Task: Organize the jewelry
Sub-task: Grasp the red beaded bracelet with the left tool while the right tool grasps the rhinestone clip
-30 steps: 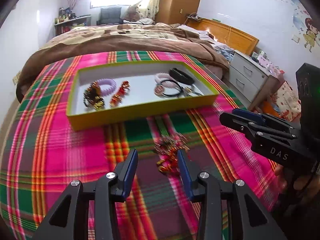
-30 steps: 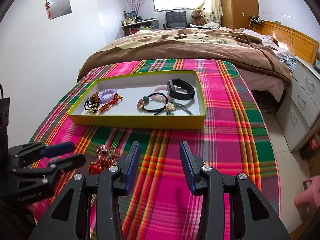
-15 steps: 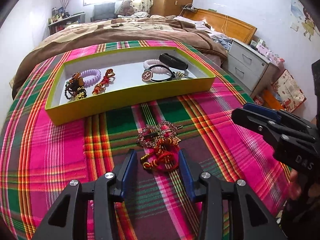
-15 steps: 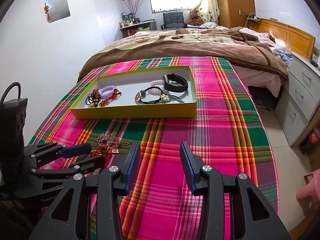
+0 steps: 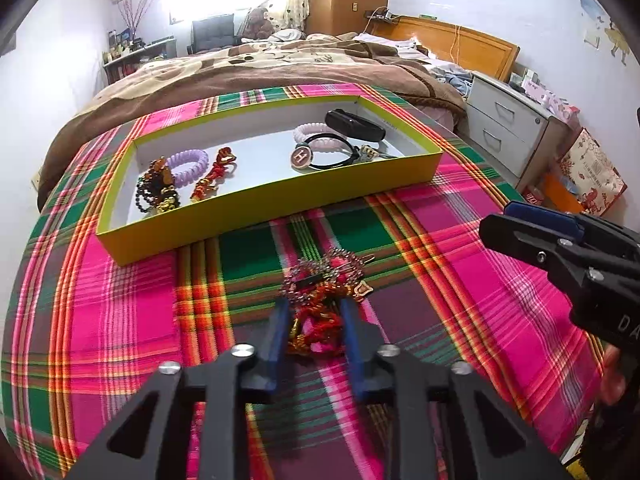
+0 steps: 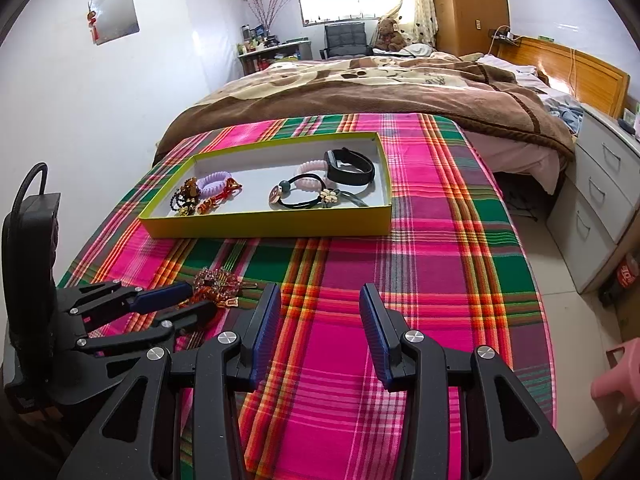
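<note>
A tangle of jewelry, a silver bead chain over a red and gold cord piece, lies on the plaid cloth in front of the yellow tray. My left gripper straddles the red and gold part; its jaws are closing and the blue pads touch its sides. In the right wrist view the same tangle sits at the left gripper's tips. My right gripper hovers open over bare cloth, nothing between its fingers. The tray holds hair ties, bracelets and a black band.
The plaid cloth covers a table whose right edge drops to a tiled floor. White drawers and a pink stool stand to the right. A bed with a brown blanket lies behind the tray.
My left gripper came down and forward over the tangle, and its jaws narrowed from wide apart to touching the red and gold piece. The right gripper stayed put.
</note>
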